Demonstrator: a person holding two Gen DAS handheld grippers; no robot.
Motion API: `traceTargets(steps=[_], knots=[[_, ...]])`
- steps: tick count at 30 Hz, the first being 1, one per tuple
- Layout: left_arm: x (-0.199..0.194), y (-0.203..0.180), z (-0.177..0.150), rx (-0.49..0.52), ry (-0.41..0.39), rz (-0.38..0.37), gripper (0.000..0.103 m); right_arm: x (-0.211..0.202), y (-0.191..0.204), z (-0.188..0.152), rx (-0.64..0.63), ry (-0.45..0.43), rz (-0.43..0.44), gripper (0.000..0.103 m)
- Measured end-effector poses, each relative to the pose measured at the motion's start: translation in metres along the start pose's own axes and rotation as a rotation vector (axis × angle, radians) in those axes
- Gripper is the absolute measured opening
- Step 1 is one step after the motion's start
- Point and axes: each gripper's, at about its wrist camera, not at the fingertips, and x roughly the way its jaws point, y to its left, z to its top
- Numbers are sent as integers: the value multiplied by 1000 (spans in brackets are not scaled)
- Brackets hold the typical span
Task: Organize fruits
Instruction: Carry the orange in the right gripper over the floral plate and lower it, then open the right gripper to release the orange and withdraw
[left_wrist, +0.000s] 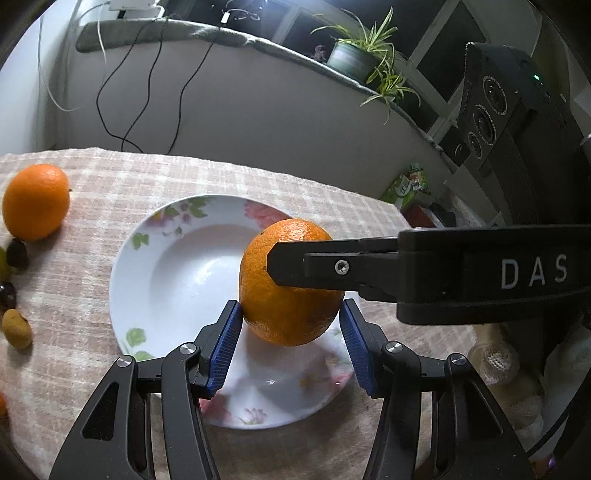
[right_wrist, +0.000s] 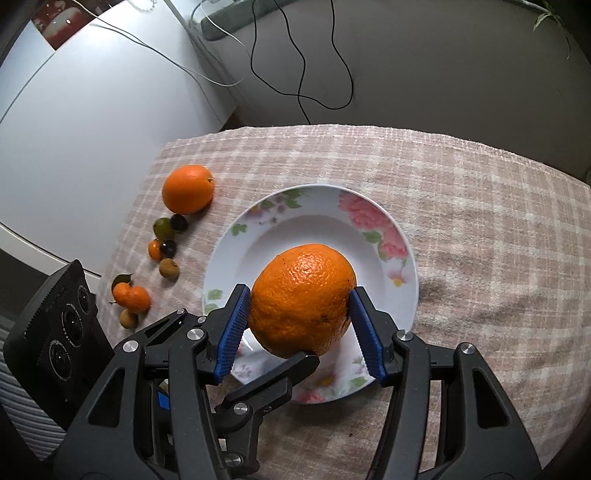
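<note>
A large orange (left_wrist: 290, 284) sits over the near side of a white floral plate (left_wrist: 147, 280). In the left wrist view my left gripper (left_wrist: 291, 332) has its blue pads against both sides of the orange. My right gripper's finger (left_wrist: 332, 264) crosses in front of it. In the right wrist view my right gripper (right_wrist: 300, 321) also clamps the same orange (right_wrist: 303, 299) above the plate (right_wrist: 399, 273), with the left gripper's fingertip (right_wrist: 291, 365) under it. A second orange (right_wrist: 188, 189) lies on the cloth to the left.
Several small fruits lie left of the plate: kumquats (right_wrist: 131, 295), dark grapes (right_wrist: 168, 248), a green one (right_wrist: 163, 227), longans (right_wrist: 169, 268). The checked cloth (right_wrist: 461, 206) covers the table. Cables hang on the wall behind. A potted plant (left_wrist: 351, 55) stands on the ledge.
</note>
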Motion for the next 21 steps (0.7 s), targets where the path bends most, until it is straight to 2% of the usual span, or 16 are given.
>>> traceTargets(steps=[6, 10, 13, 21], knots=[[3, -4, 12, 35, -18, 41, 54, 9, 8, 5, -17, -1, -30, 58], [-7, -2, 19, 83, -60, 120, 54, 8, 11, 14, 0, -14, 41, 58], [-16, 6, 18, 93, -82, 167, 55, 10, 13, 18, 18, -24, 52, 58], [-39, 26, 8, 88, -101, 200, 55, 10, 12, 17, 22, -62, 57, 59]])
